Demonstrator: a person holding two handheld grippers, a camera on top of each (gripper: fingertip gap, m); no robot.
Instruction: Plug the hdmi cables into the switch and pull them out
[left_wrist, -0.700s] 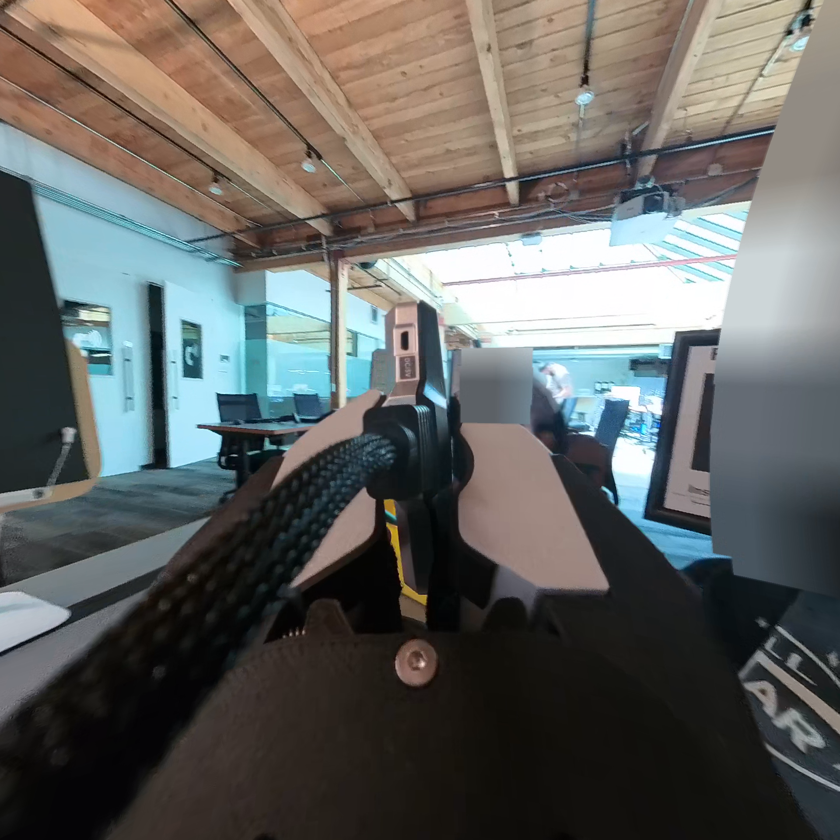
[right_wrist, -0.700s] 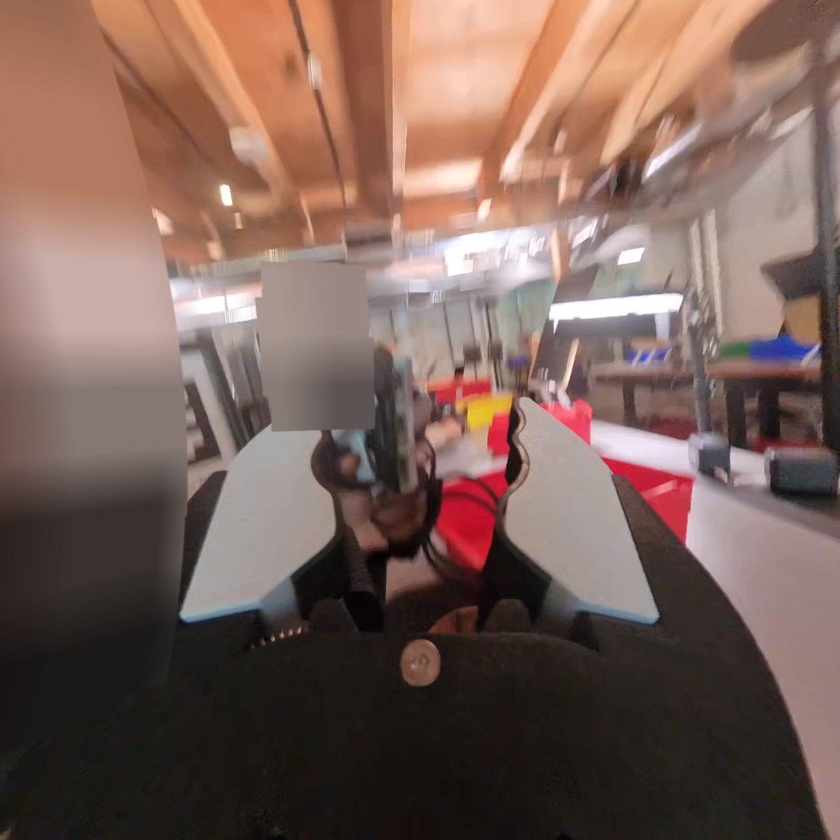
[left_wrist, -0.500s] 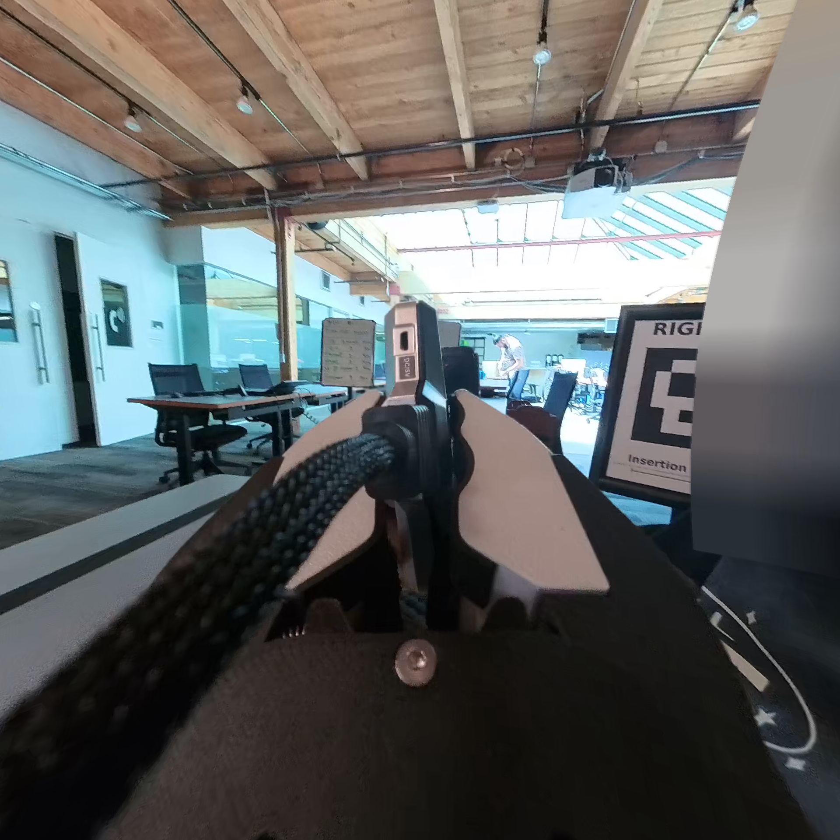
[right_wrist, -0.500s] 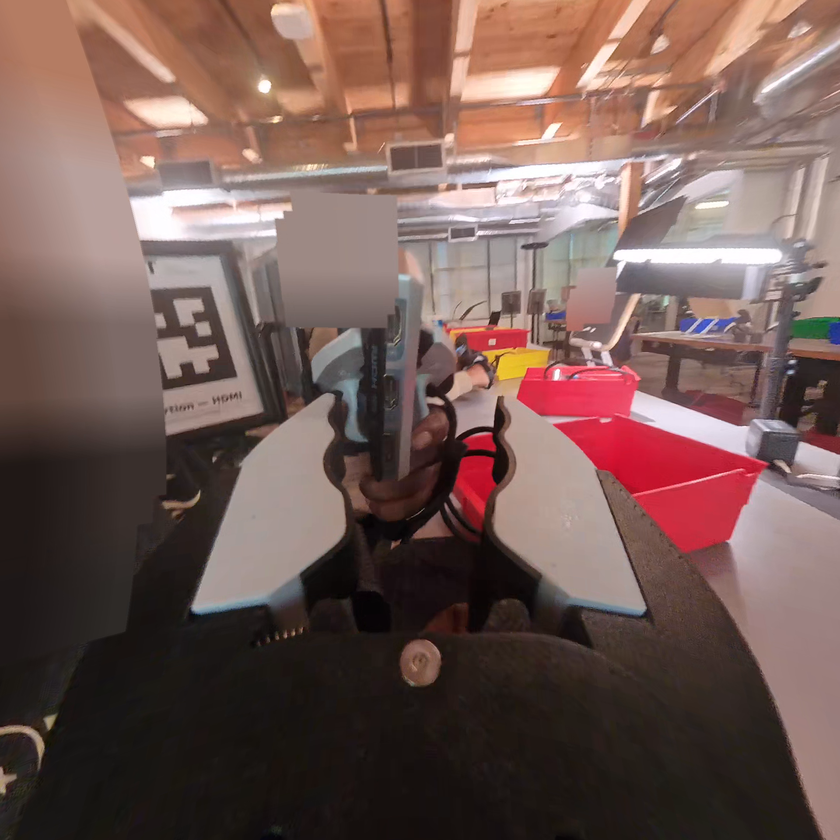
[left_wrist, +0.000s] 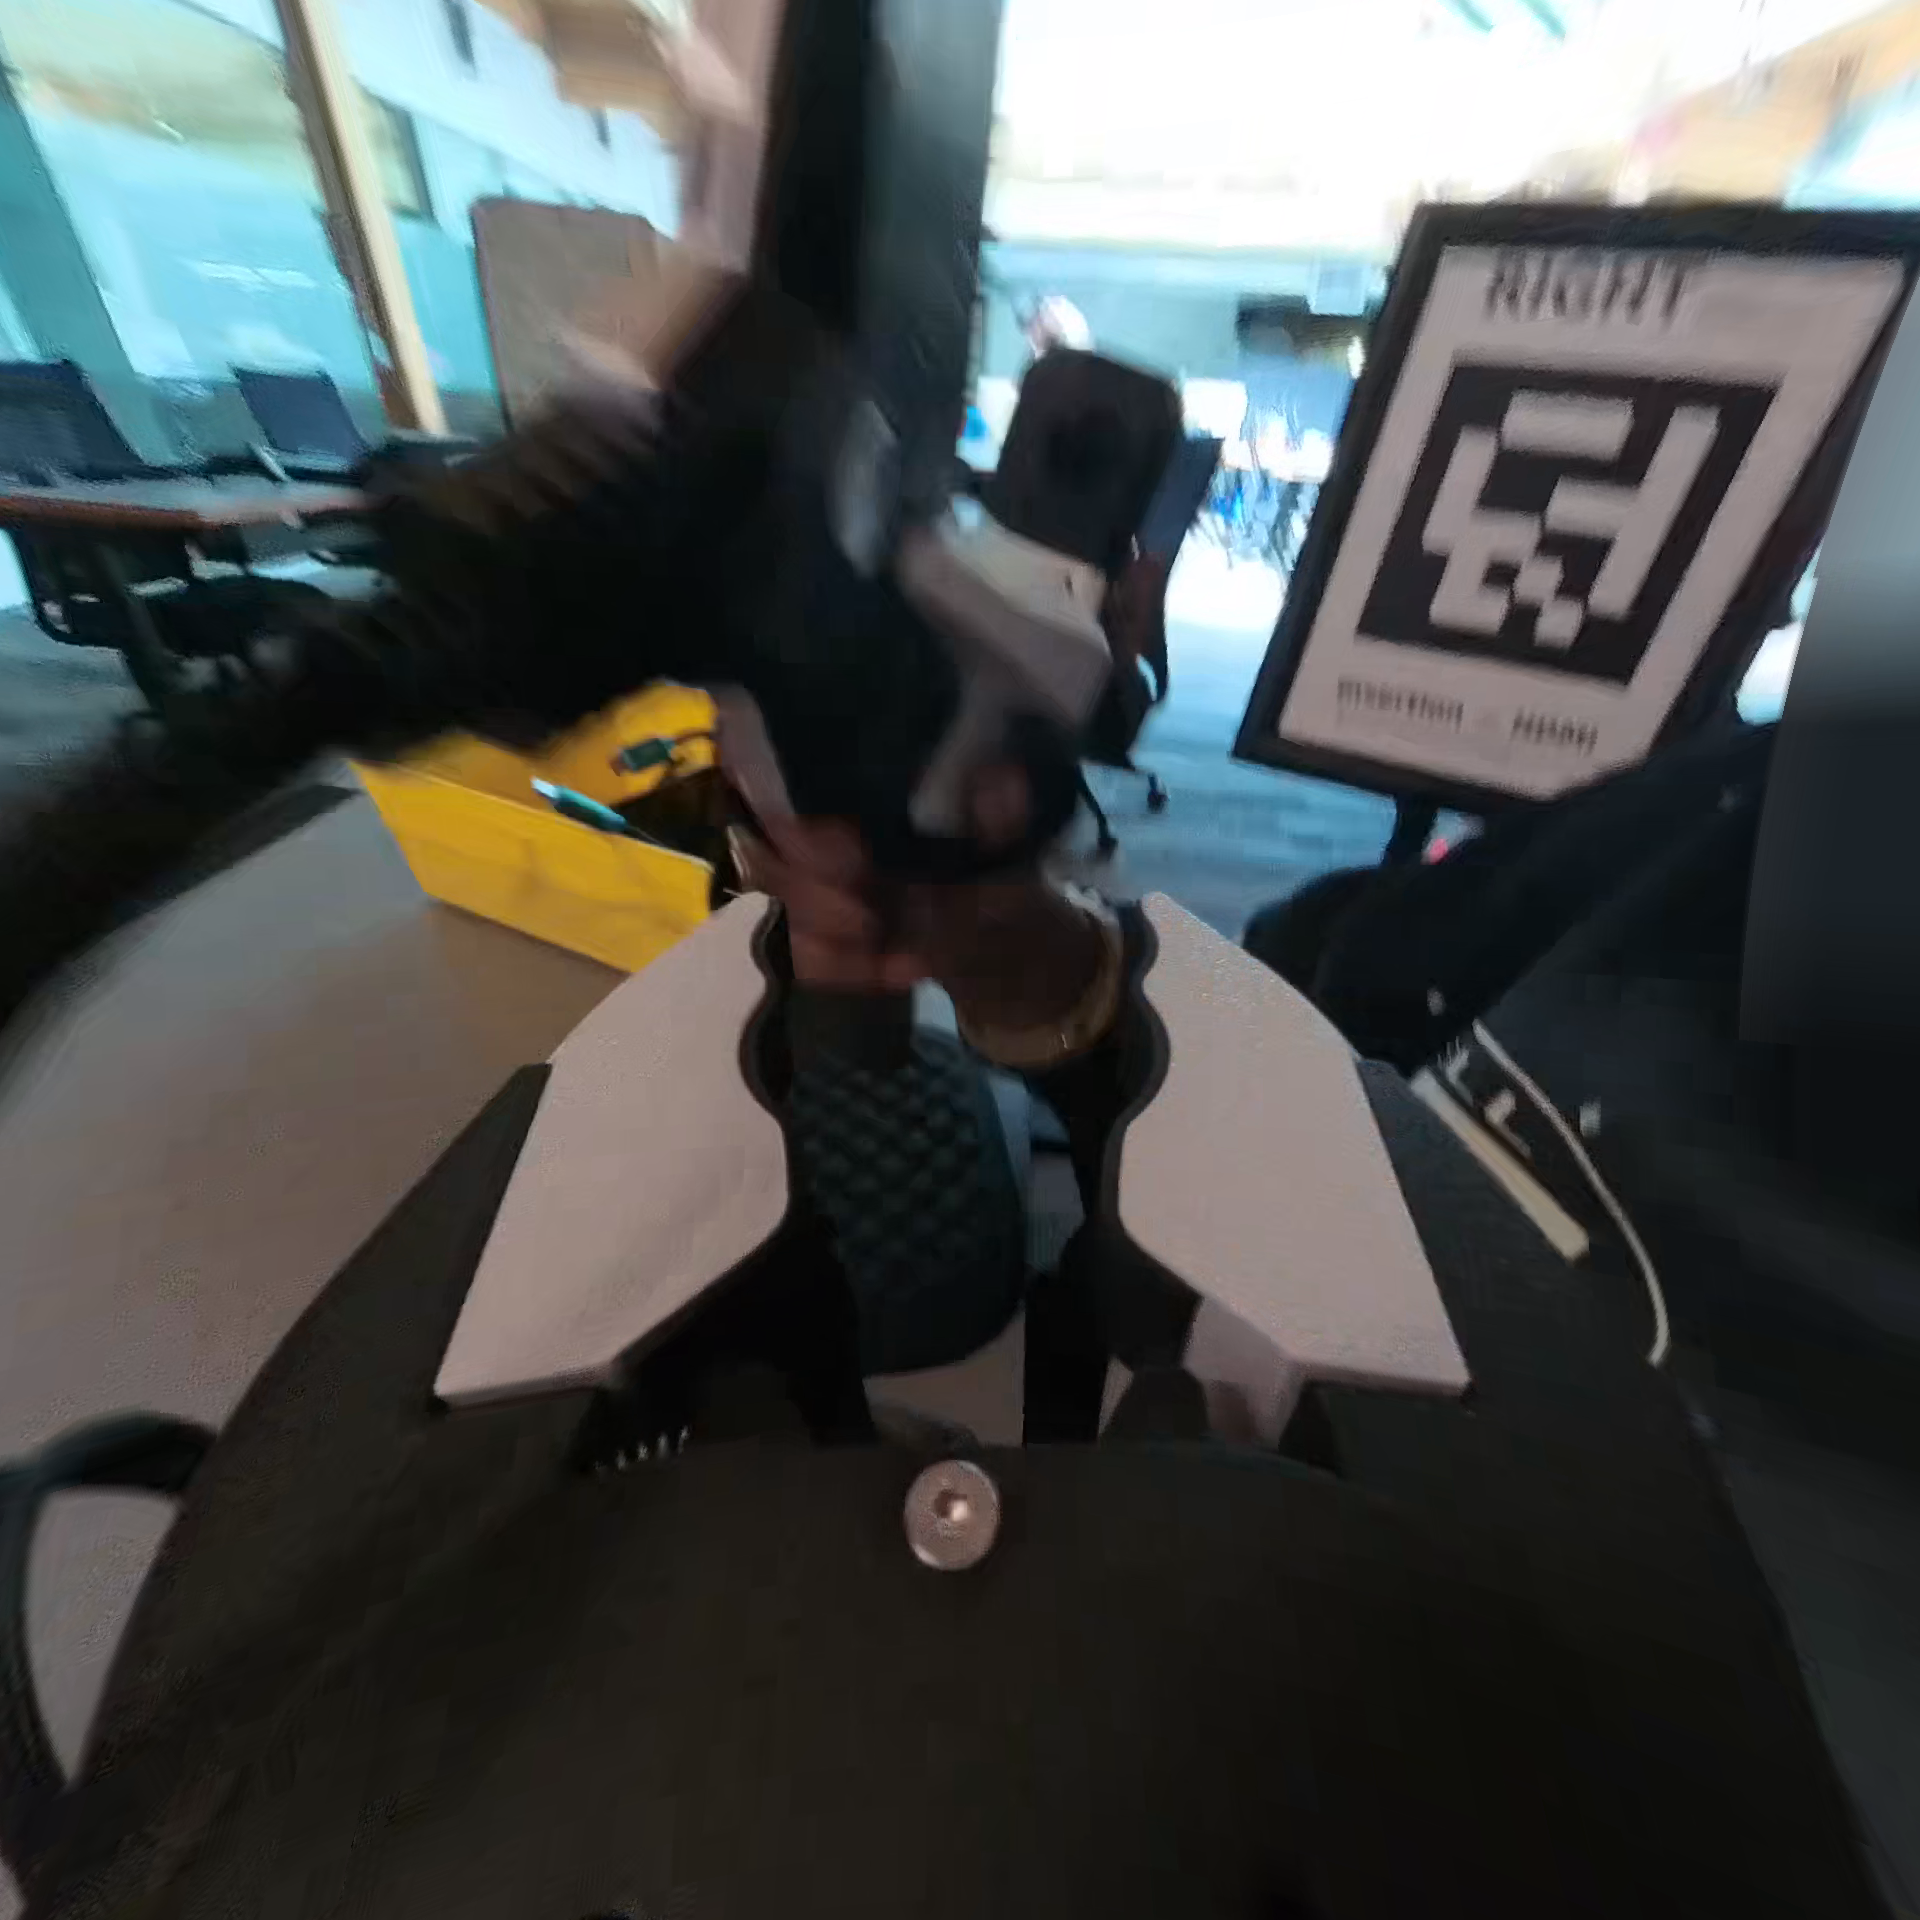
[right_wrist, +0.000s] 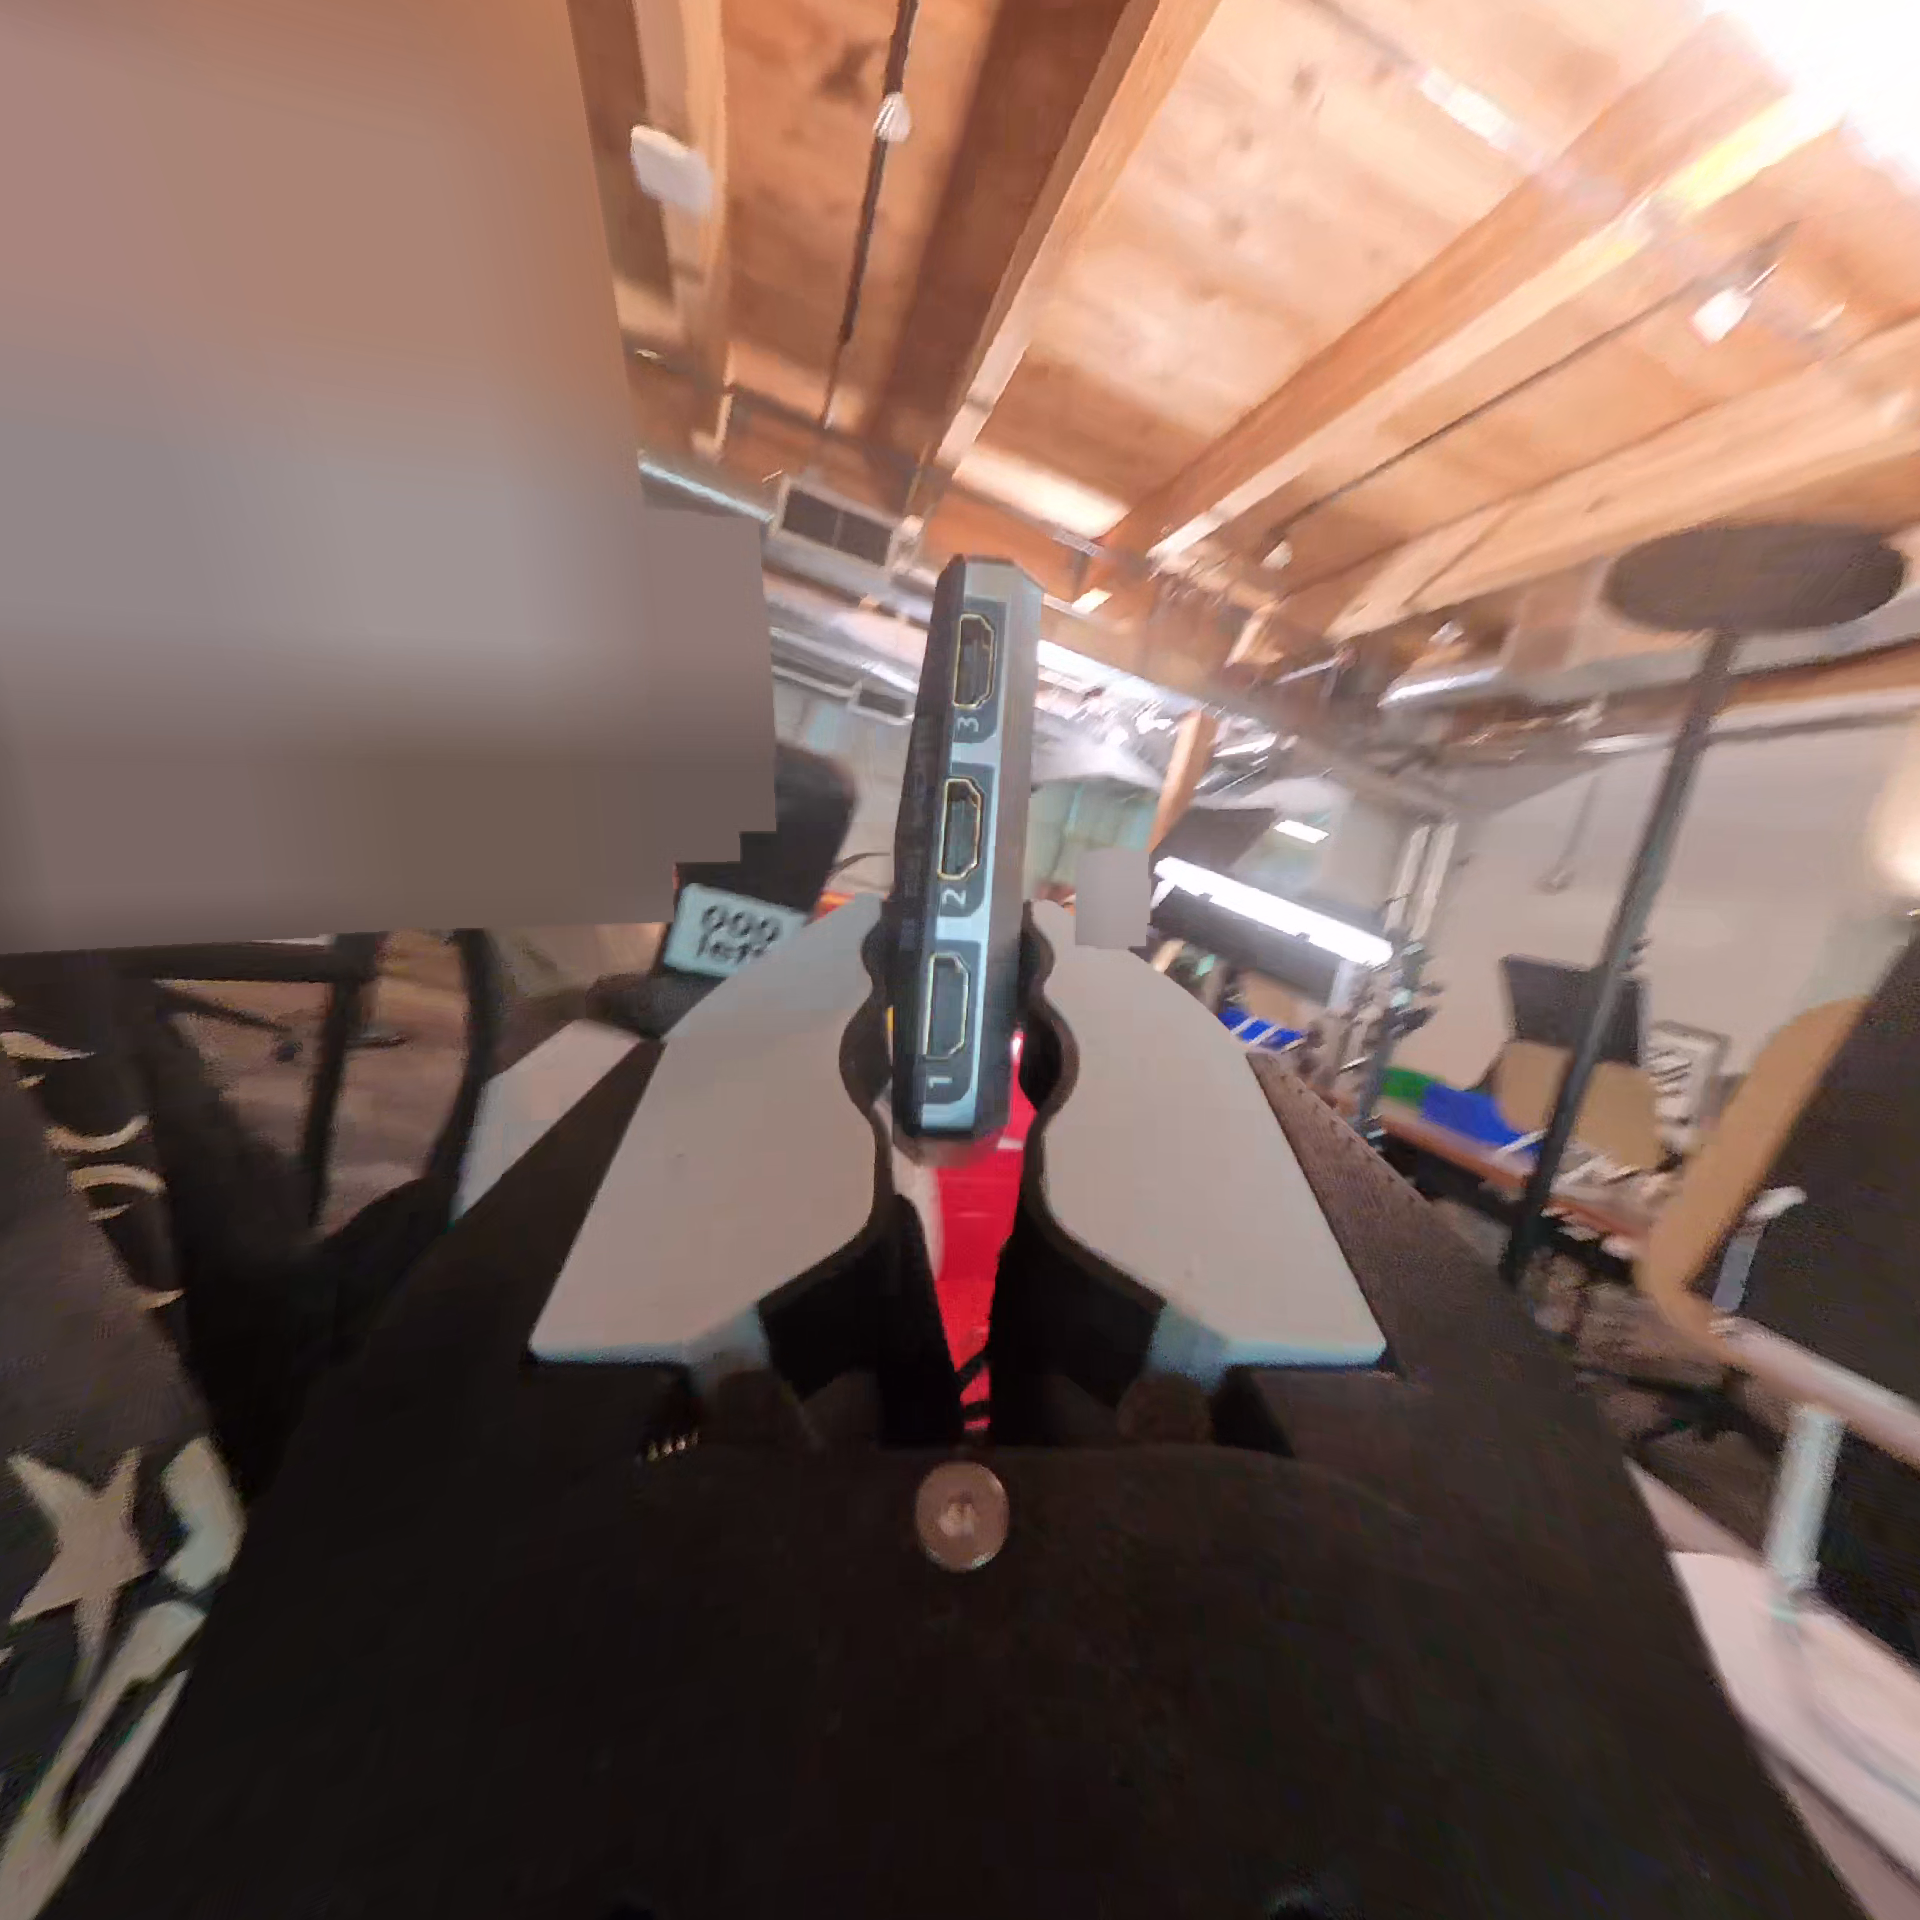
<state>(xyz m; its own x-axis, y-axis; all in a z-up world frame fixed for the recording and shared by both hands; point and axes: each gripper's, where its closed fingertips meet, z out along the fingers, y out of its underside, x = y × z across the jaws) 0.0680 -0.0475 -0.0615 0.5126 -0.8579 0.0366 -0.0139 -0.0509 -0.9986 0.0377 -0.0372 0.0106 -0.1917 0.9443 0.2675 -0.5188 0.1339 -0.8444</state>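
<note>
Right gripper (right_wrist: 951, 1013) pinched tight on switch (right_wrist: 961, 842) – stands tall, 3 empty ports face camera. Left gripper (left_wrist: 951, 1023) open, holds nothing. Braided cable (left_wrist: 904, 1174) lies between its fingers, nearer left – plug end blurry.

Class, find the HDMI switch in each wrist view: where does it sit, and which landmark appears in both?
Left wrist view: HDMI switch, a blurred dark slab, upper centre, beyond the open jaws.
Right wrist view: HDMI switch, centre, upright, clamped between the jaws.
Shared landmark: dark star-printed garment, right side there, lower left here.
</note>
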